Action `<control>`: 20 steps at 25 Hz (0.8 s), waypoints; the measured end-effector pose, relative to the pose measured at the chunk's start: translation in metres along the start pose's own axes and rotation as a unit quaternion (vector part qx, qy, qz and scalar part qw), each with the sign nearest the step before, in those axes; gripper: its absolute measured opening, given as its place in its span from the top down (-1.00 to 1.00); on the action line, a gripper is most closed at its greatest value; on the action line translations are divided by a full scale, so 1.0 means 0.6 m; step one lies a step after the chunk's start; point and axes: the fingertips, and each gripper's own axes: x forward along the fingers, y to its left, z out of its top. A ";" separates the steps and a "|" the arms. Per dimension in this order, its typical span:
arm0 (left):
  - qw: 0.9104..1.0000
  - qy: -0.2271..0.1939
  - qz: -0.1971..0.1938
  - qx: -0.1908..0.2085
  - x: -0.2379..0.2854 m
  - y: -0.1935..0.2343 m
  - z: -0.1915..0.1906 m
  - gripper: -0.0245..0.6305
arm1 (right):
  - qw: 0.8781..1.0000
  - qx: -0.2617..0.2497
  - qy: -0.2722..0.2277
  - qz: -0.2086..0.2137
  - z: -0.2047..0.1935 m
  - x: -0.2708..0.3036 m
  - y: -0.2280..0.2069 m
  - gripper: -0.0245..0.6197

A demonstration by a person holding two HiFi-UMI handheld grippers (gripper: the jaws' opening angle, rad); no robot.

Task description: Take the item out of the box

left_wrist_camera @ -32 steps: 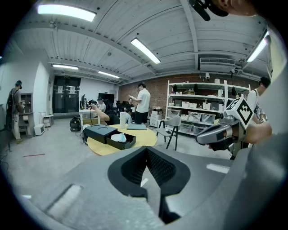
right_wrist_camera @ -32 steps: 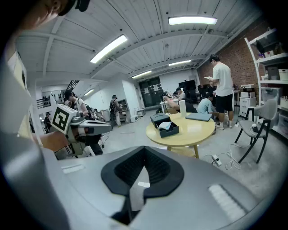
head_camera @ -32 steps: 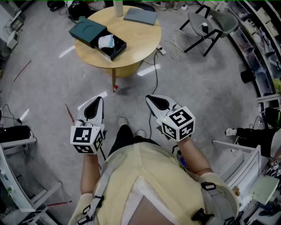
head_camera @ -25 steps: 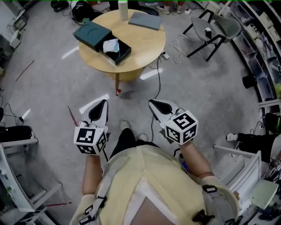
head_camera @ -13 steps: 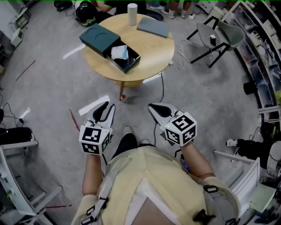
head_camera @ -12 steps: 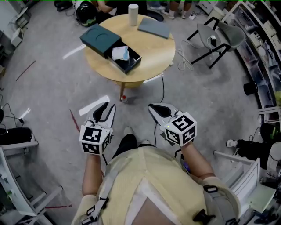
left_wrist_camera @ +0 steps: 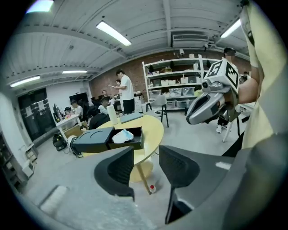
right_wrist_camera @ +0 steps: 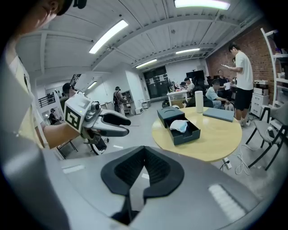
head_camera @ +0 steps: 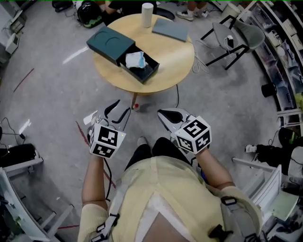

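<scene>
Zero steps done: item [head_camera: 136, 59] still inside open box [head_camera: 110, 44] on far desk [head_camera: 173, 51]. Left tongs [head_camera: 118, 109] just opened wide, empty; right tongs [head_camera: 162, 114] closed, empty; both well short.

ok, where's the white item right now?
Head view, top centre: the white item lies in the pulled-out tray of the dark box on the round table, nearer the person than the white cylinder.
</scene>
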 end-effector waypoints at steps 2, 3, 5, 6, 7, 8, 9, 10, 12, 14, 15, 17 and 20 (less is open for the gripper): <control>0.999 0.004 -0.008 0.033 0.015 0.008 0.007 0.37 | 1.000 -0.001 0.009 -0.001 0.000 0.008 -0.001 0.91; 0.998 0.009 -0.009 0.055 0.023 0.012 0.009 0.37 | 1.000 -0.002 0.011 -0.002 0.001 0.012 -0.005 0.91; 0.994 0.023 -0.010 0.102 0.042 0.021 0.012 0.37 | 1.000 -0.003 0.013 -0.007 0.007 0.019 -0.016 0.91; 0.992 0.029 -0.012 0.120 0.053 0.025 0.012 0.37 | 1.000 -0.003 0.014 -0.009 0.009 0.022 -0.023 0.91; 0.990 0.034 -0.016 0.134 0.064 0.027 0.012 0.37 | 1.000 -0.002 0.016 -0.010 0.010 0.026 -0.030 0.91; 0.989 0.038 -0.021 0.143 0.075 0.030 0.011 0.37 | 1.000 -0.002 0.019 -0.012 0.010 0.031 -0.036 0.91; 0.988 0.042 -0.027 0.149 0.085 0.033 0.011 0.37 | 1.000 -0.001 0.021 -0.013 0.009 0.036 -0.044 0.91; 0.986 0.045 -0.031 0.154 0.096 0.038 0.012 0.37 | 1.000 -0.001 0.022 -0.013 0.011 0.041 -0.052 0.91; 0.984 0.053 -0.034 0.165 0.117 0.054 0.018 0.37 | 1.000 -0.005 0.022 -0.012 0.019 0.052 -0.070 0.91; 0.981 0.067 -0.036 0.176 0.140 0.073 0.022 0.37 | 1.000 -0.011 0.021 -0.010 0.031 0.063 -0.089 0.91; 0.980 0.075 -0.037 0.181 0.151 0.083 0.023 0.37 | 1.000 -0.014 0.021 -0.010 0.036 0.070 -0.098 0.91; 0.978 0.087 -0.040 0.187 0.174 0.100 0.027 0.37 | 1.000 -0.015 0.021 -0.007 0.047 0.082 -0.118 0.91; 0.977 0.097 -0.046 0.185 0.214 0.117 0.034 0.37 | 1.000 -0.014 0.021 -0.003 0.062 0.097 -0.148 0.91</control>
